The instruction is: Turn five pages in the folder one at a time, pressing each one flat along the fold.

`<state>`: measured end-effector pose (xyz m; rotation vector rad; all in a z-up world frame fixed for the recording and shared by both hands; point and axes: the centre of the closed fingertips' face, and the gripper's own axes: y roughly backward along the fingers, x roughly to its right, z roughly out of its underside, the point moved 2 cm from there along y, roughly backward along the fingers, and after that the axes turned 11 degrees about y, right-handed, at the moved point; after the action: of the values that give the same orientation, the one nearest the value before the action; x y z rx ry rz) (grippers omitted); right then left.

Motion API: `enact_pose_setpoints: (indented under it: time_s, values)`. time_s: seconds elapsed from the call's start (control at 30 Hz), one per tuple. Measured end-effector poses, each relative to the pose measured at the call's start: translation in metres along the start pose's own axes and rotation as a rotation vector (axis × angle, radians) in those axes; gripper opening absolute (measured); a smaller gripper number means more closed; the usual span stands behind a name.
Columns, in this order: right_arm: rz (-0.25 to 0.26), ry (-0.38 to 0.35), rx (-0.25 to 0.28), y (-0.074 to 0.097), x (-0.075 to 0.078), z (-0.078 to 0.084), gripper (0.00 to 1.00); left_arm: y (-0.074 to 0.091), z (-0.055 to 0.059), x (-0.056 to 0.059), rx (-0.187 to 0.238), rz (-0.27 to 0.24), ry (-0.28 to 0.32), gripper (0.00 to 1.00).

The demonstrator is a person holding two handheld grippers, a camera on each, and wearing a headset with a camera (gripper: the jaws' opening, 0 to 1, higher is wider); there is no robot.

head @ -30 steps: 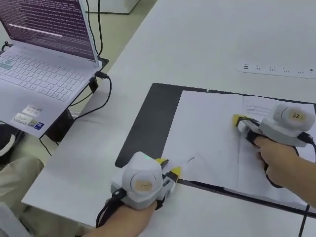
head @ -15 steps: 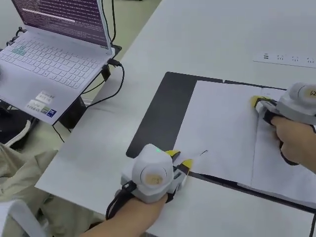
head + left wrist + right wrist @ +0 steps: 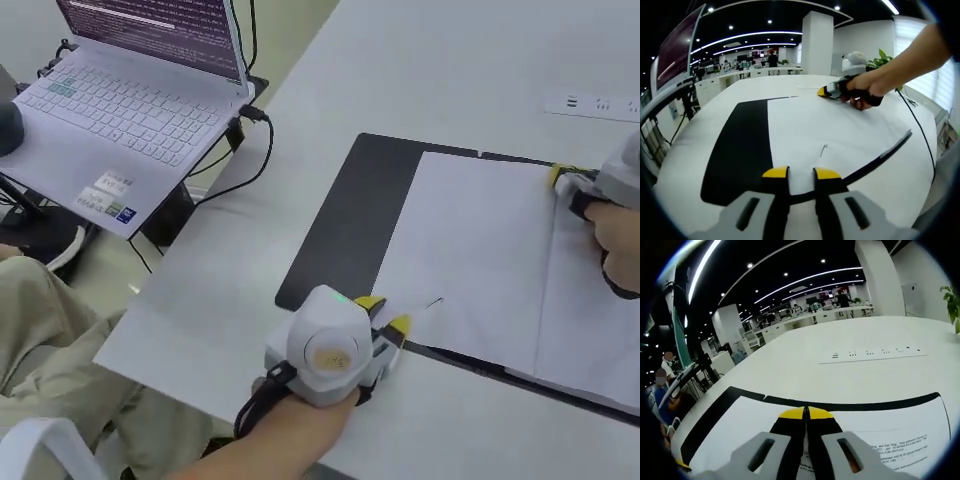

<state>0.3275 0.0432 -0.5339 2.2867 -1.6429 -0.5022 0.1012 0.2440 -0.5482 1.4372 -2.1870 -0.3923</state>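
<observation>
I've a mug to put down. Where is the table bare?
Bare: white table beyond the open black folder, up to the white power strip, and left of it toward the white laptop. Crowded: its near edge at the left gripper, its fold at the right gripper.

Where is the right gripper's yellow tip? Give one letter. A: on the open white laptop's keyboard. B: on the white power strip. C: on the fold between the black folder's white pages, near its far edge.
C: in the head view the right gripper rests its tips on the crease between the white pages, near the far edge of the flat black folder.
</observation>
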Motion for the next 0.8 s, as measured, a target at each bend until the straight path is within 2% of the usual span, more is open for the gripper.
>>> enact_pose_setpoints:
  time_s: [0.13, 0.2, 0.37, 0.8]
  values:
    - [-0.016, -0.021, -0.007, 0.01, -0.007, 0.001, 0.0, 0.0, 0.0, 0.001, 0.006, 0.0, 0.002, 0.17]
    - [-0.024, -0.023, -0.01, 0.007, -0.004, 0.004, 0.0, 0.0, 0.0, 0.001, 0.006, -0.001, 0.003, 0.17]
    - [-0.051, -0.025, 0.0, 0.026, -0.017, 0.009, 0.0, 0.0, 0.0, 0.0, 0.004, -0.003, 0.001, 0.17]
    - [-0.073, -0.04, -0.003, 0.055, -0.038, 0.018, 0.0, 0.0, 0.001, 0.0, 0.007, -0.004, 0.005, 0.17]
